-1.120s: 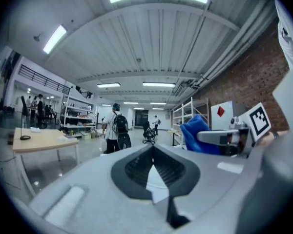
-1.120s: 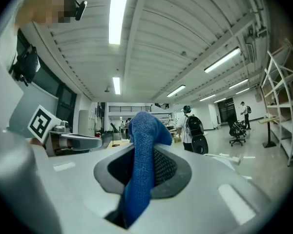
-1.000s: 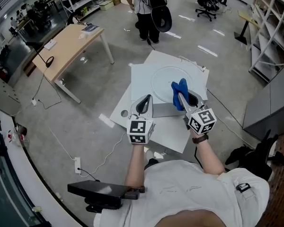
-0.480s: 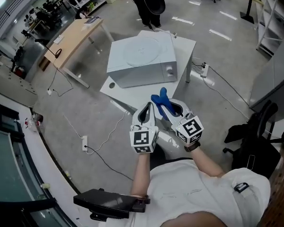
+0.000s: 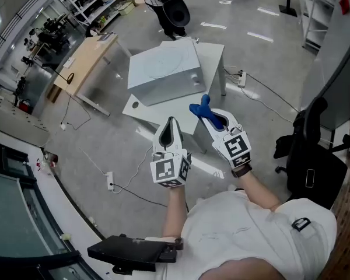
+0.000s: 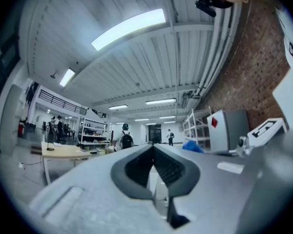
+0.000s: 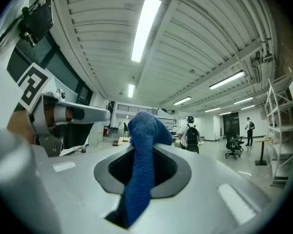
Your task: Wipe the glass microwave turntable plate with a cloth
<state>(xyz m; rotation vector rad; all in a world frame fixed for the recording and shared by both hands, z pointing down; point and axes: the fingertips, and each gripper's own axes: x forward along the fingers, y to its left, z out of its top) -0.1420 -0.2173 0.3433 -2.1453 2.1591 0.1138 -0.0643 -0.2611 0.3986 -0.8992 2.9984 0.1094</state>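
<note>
In the head view the white microwave [image 5: 163,72] stands on a white table [image 5: 214,54]. A faint round outline on its top is the glass turntable plate [image 5: 162,63]. Both grippers are held up in front of the table, well short of the microwave. My right gripper [image 5: 210,116] is shut on a blue cloth [image 5: 199,108], which sticks out past the jaws. In the right gripper view the blue cloth [image 7: 139,165] runs between the jaws of the right gripper [image 7: 145,147]. My left gripper [image 5: 172,121] is shut and holds nothing; the left gripper [image 6: 153,147] points at the ceiling in its own view.
A wooden desk [image 5: 84,57] stands left of the microwave. A person with a backpack [image 5: 166,4] is behind the table. A black office chair [image 5: 312,153] sits at the right. Cables and a power strip [image 5: 112,182] lie on the floor.
Both grippers have drawn back from over the microwave top toward my body. The right one still holds the blue cloth. The head view has swung, so the microwave now lies farther away.
</note>
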